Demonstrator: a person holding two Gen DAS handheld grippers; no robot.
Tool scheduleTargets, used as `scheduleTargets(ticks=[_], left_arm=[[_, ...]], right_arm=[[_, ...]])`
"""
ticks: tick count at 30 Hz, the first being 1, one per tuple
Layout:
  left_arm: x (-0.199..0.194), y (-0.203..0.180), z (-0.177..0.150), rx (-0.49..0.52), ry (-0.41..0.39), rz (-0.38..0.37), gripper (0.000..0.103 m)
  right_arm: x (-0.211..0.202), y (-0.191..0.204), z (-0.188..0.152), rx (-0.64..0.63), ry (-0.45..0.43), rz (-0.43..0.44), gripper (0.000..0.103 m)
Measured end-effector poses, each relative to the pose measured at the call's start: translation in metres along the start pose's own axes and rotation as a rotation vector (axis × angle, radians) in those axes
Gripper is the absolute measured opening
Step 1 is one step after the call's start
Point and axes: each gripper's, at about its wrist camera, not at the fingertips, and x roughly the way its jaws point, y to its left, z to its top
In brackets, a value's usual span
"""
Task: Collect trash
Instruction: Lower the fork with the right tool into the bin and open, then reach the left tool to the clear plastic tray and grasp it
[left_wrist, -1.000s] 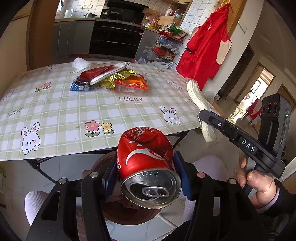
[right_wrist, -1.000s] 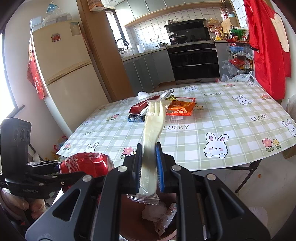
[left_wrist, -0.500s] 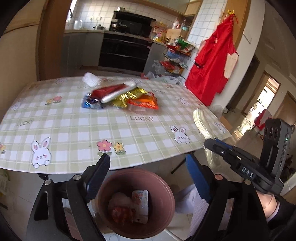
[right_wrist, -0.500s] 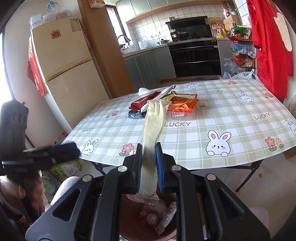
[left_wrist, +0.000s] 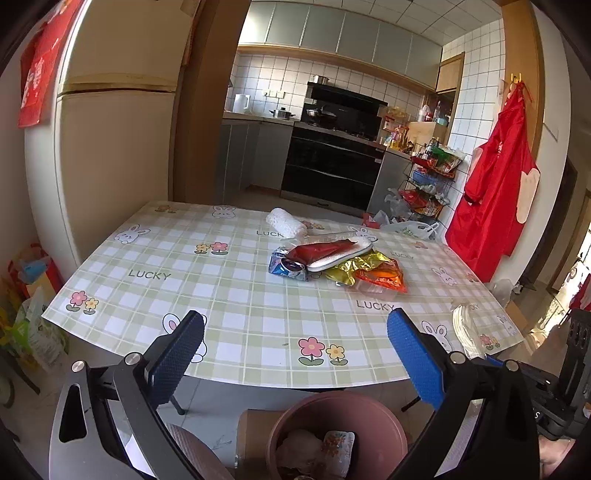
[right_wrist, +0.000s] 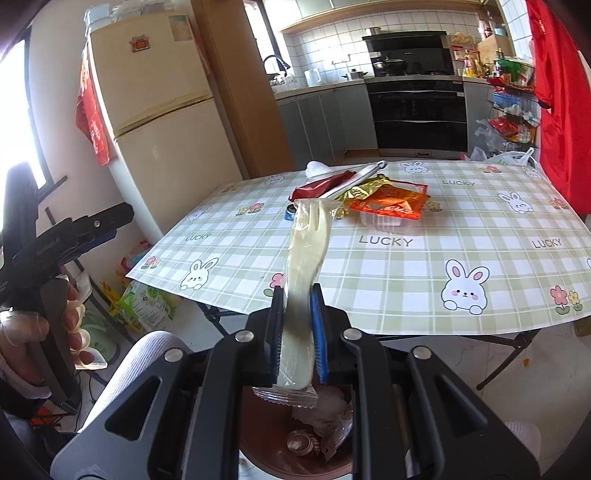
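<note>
My left gripper (left_wrist: 295, 317) hangs over the brown bin (left_wrist: 332, 402) with its jaws opening wide and nothing between the blue pads. A crushed can (right_wrist: 299, 441) lies in the bin among wrappers. My right gripper (right_wrist: 297, 291) is shut on a white plastic fork in a clear wrapper (right_wrist: 308, 236), held upright above the bin's rim (right_wrist: 258, 450). On the checked table (left_wrist: 221, 295) lies a heap of trash: a red wrapper (left_wrist: 321, 249), a gold and orange packet (left_wrist: 382, 277), a blue crushed can (left_wrist: 288, 267) and a white roll (left_wrist: 286, 223).
The bin stands on the floor just before the table's near edge. A cream fridge (left_wrist: 110, 147) is at the left, with bags on the floor beside it (left_wrist: 29, 325). A red apron (left_wrist: 495, 192) hangs at the right. Kitchen counters lie behind.
The left gripper let go of the crushed red can, which dropped into the bin. Its jaws spread wide and it rose and tilted up toward the table. The right gripper kept the fork.
</note>
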Motion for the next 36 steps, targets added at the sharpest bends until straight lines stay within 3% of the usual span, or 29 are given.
scheduleTargets(ticks=[4,8,10,13,17,26,36], left_arm=[[-0.001,0.001,-0.001,-0.017,-0.002,-0.018,0.097],[-0.001,0.001,-0.004,-0.013,0.003,-0.016,0.097],[0.000,0.001,-0.005,-0.015,0.010,-0.021,0.097],[0.002,0.002,-0.007,-0.037,0.036,-0.038,0.097],[0.003,0.001,-0.010,-0.037,0.040,-0.033,0.097],[0.003,-0.003,-0.011,-0.015,0.042,-0.026,0.097],[0.017,0.000,-0.021,0.013,0.072,-0.008,0.097]], right_arm=[[0.006,0.006,-0.001,-0.016,0.023,0.036,0.020],[0.006,0.011,-0.001,-0.026,0.013,0.042,0.050],[0.005,0.011,-0.001,-0.028,0.011,0.030,0.053],[0.003,0.007,0.000,-0.014,0.005,0.001,0.064],[-0.002,-0.001,0.001,0.020,-0.023,-0.063,0.095],[-0.001,-0.020,-0.001,0.084,-0.018,-0.168,0.097],[0.000,-0.047,-0.008,0.155,-0.019,-0.226,0.097]])
